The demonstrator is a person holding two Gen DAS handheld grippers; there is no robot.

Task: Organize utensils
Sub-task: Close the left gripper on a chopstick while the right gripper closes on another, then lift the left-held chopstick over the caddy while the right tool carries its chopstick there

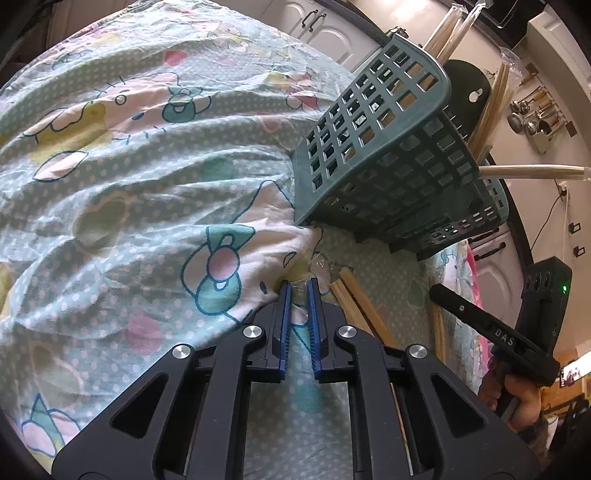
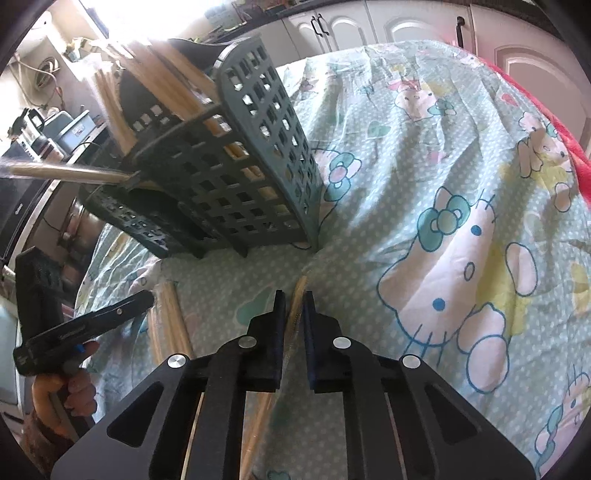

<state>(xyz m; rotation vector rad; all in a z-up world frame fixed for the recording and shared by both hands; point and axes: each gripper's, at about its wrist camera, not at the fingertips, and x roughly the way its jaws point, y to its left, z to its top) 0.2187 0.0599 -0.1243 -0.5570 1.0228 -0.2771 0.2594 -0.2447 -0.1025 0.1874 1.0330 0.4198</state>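
In the left wrist view, the left gripper [image 1: 298,291] sits at lower centre, its blue-padded fingers [image 1: 283,325] drawn close with a narrow gap; a bit of crinkled clear plastic wrap [image 1: 301,317] lies between them, though whether they actually pinch it cannot be told. Just right of the fingertips lie wrapped pale wooden chopsticks [image 1: 354,306] on the cartoon-cat printed sheet [image 1: 129,177] that covers the bench. Above and to the right stands the dark green perforated plastic utensil basket [image 1: 384,147], with more wooden chopsticks [image 1: 532,172] poking out of its top toward the right edge. At the lower right of that frame the right gripper [image 1: 448,295] shows from the side, with the hand [image 1: 517,398] on its handle.

In the right wrist view, the right gripper [image 2: 293,299] is at lower centre, its fingers [image 2: 279,325] clenched narrowly around a single pale wooden chopstick in clear wrap [image 2: 295,306], which runs between the pads toward the bottom of the frame. Left of it lie further chopsticks [image 2: 173,317] on the sheet. The basket [image 2: 251,162] stands in the upper left, chopstick handles sticking out of it. The left gripper [image 2: 129,301] appears at the left edge. White cabinet doors [image 2: 369,26] line the top.
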